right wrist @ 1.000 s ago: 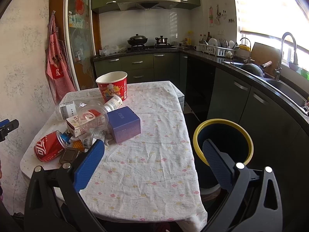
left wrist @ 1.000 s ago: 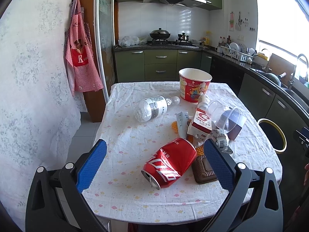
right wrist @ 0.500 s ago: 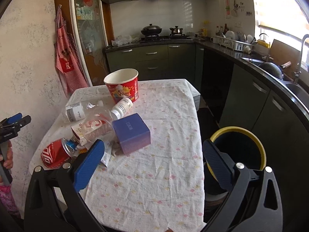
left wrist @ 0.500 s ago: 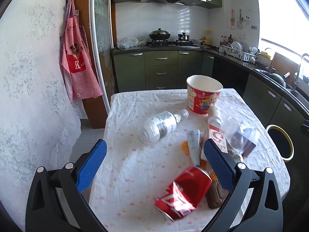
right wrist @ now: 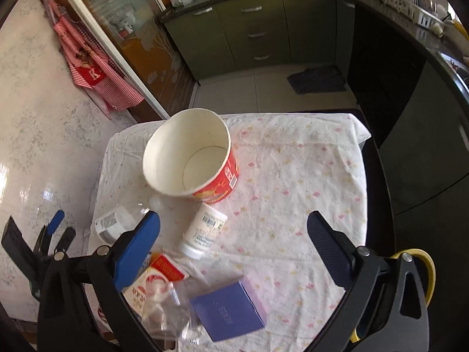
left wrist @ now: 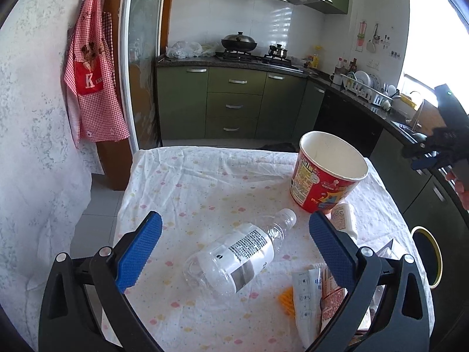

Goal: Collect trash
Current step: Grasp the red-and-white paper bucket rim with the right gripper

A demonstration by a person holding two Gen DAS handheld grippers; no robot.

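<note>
Left wrist view
Left gripper [left wrist: 233, 236]: jaws spread wide, nothing between them, held above the table [left wrist: 187, 182] at the bottom of the frame.
Water bottle [left wrist: 239, 253]: clear plastic, lying on its side in the lower centre, cap end toward the upper right, framed between the two blue pads without touching either.
Paper bucket [left wrist: 328, 171]: red outside, white inside, upright at right of centre, open mouth up.
White bottle [left wrist: 344, 220]: lying just below the bucket, partly hidden behind the right-hand pad.
Wrappers [left wrist: 310, 296]: flat packets and an orange scrap at the lower right, partly behind the gripper frame.
Trash bin [left wrist: 428, 256]: yellow-rimmed, at the right edge, beyond the table.
Right gripper [left wrist: 431, 155]: dark shape at the right edge; its jaw state cannot be told from here.

Right wrist view
Right gripper [right wrist: 233, 239]: jaws wide apart and holding nothing, looking steeply down on the table [right wrist: 307, 161].
Paper bucket [right wrist: 190, 158]: upper centre, empty white interior showing.
White bottle [right wrist: 205, 230]: on its side just below the bucket, between the pads, touching neither.
Water bottle [right wrist: 112, 223]: at left, mostly hidden behind the left-hand pad.
Purple box [right wrist: 228, 311]: bottom centre.
Clear cup [right wrist: 167, 314]: crumpled, just left of the box, over a red-and-white carton [right wrist: 152, 278].
Trash bin [right wrist: 425, 267]: yellow rim at the lower right, behind the gripper frame.
Left gripper [right wrist: 58, 228]: at the lower left edge, off the table.
</note>
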